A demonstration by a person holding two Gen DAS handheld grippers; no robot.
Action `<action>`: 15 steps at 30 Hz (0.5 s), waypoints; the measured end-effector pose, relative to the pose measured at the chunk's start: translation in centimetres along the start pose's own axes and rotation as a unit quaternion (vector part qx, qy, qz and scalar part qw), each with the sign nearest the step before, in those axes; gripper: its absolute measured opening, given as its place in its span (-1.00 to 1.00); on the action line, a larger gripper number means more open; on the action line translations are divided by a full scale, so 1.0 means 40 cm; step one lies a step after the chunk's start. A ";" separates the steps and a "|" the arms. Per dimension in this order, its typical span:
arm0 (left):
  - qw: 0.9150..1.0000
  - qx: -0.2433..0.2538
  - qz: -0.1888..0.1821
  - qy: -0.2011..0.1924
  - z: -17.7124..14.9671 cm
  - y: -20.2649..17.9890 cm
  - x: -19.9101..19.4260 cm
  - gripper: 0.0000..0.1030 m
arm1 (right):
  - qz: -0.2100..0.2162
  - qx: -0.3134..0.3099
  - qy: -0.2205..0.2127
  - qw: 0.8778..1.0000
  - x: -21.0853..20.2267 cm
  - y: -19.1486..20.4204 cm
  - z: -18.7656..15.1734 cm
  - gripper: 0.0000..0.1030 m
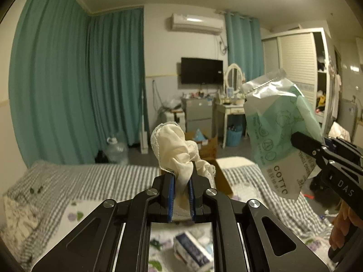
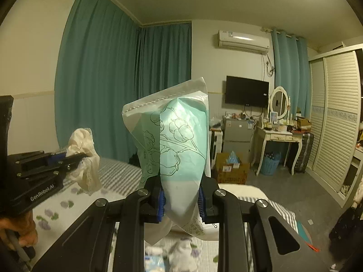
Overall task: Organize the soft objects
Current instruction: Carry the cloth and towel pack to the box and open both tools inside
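Jaws both gripping: left gripper [image 1: 181, 195] on cream cloth [image 1: 174, 149], right gripper [image 2: 181, 200] on cotton-towel pack [image 2: 179, 140], above striped bed [image 1: 90, 181], teal curtains [image 1: 74, 86] behind.

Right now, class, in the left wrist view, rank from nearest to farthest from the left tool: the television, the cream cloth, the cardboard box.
1. Cream cloth: clamped in the left tool.
2. Cardboard box: on the floor just beyond the bed.
3. Television: on the far wall.
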State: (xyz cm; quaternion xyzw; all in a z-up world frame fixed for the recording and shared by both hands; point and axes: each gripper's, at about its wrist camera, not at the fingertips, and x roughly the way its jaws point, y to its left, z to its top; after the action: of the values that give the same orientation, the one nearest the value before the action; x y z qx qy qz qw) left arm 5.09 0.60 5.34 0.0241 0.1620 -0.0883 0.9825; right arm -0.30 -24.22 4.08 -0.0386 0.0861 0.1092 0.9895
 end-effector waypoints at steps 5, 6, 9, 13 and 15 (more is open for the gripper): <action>1.000 -0.009 -0.004 -0.006 0.043 0.024 0.091 -0.82 | 0.002 -0.006 -0.011 1.000 0.083 -0.001 0.048 -0.57; 1.000 -0.008 -0.003 -0.008 0.047 0.023 0.103 -0.82 | 0.003 -0.006 -0.013 1.000 0.102 -0.001 0.053 -0.57; 1.000 -0.006 -0.001 -0.010 0.053 0.031 0.158 -0.82 | 0.005 -0.004 -0.013 1.000 0.158 -0.007 0.061 -0.57; 1.000 -0.006 0.006 0.000 0.038 0.037 0.245 -0.82 | 0.005 -0.002 -0.004 1.000 0.260 -0.018 0.053 -0.56; 1.000 -0.008 0.008 0.014 0.025 0.044 0.304 -0.82 | 0.003 -0.001 0.008 1.000 0.315 -0.029 0.031 -0.56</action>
State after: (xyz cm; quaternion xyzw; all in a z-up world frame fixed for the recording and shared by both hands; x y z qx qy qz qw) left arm 17.05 0.23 2.40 0.0189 0.1763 -0.0785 0.9810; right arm 12.27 -22.59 3.11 -0.0407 0.0944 0.1120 0.9884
